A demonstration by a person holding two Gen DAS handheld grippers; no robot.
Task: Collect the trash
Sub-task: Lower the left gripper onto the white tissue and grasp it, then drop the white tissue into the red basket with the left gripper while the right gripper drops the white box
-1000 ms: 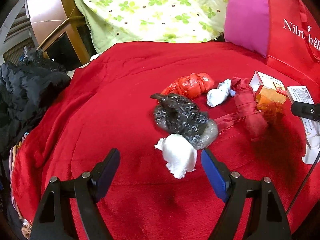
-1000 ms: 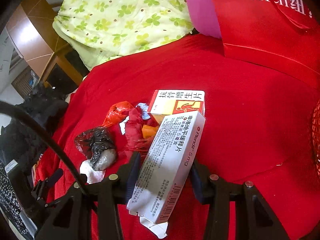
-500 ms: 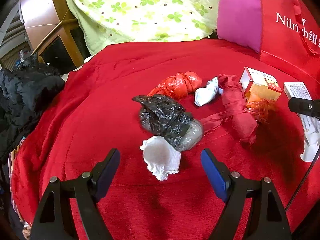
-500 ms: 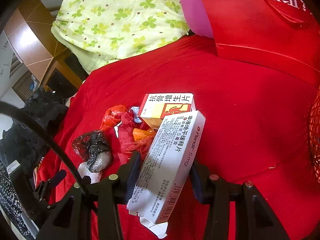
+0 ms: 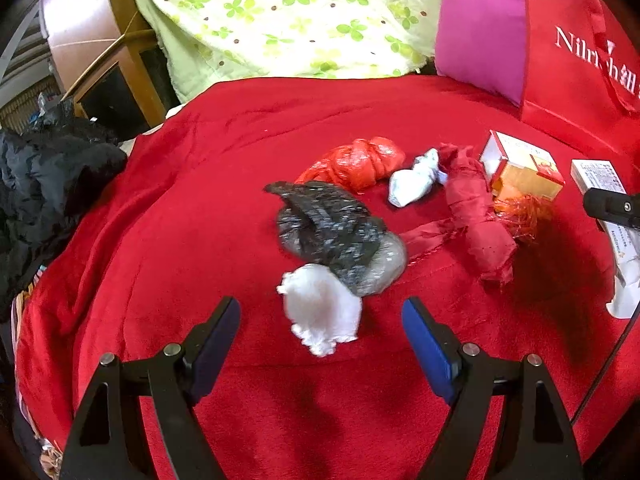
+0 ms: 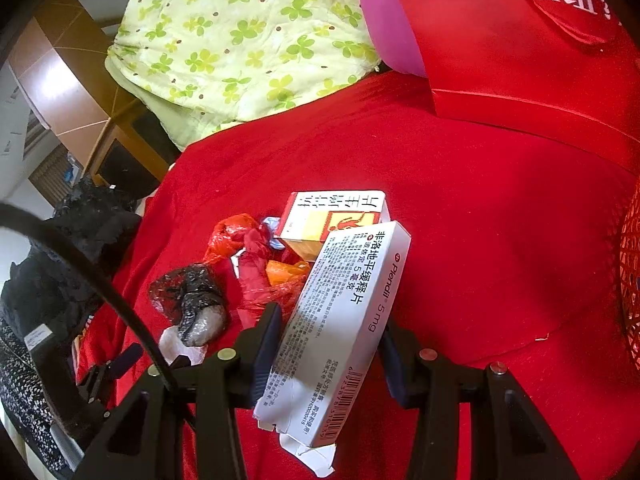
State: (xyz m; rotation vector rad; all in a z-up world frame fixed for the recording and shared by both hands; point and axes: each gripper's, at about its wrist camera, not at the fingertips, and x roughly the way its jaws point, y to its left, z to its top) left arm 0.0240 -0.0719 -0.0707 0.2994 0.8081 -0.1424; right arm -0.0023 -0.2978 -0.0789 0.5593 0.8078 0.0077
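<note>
While the left tool (image 5: 322, 330) hovers low over the red blanket (image 5: 200, 220) with its blue-padded fingers spread wide and nothing between them, a crumpled white tissue wad (image 5: 320, 312) lies just ahead of the gap, on the blanket. Touching the wad's far side is a crumpled black plastic bag (image 5: 328, 224) with a greyish clear bulge at its near right end. Beyond that sit a knotted red plastic bag (image 5: 360, 160) and, just right of it, a small twisted white wrapper (image 5: 414, 180). A bundle of red cloth (image 5: 476, 208) runs from near to far beside them, with orange netting (image 5: 524, 212) and a red-and-yellow medicine box (image 5: 524, 168) against its right side.

The right tool (image 6: 330, 332) is clamped on a white Plendil carton (image 6: 344, 320), which stands tilted between the fingers, its torn flap hanging at the near end. From that side the same heap lies ahead and to the left of the carton.

Farther back, a red carrier bag (image 5: 580, 52) printed with white letters stands at the right, a magenta cushion (image 5: 480, 28) next to it, and a green clover-print quilt (image 5: 280, 16) behind. Dark clothing (image 5: 44, 184) is piled off the blanket's left edge.
</note>
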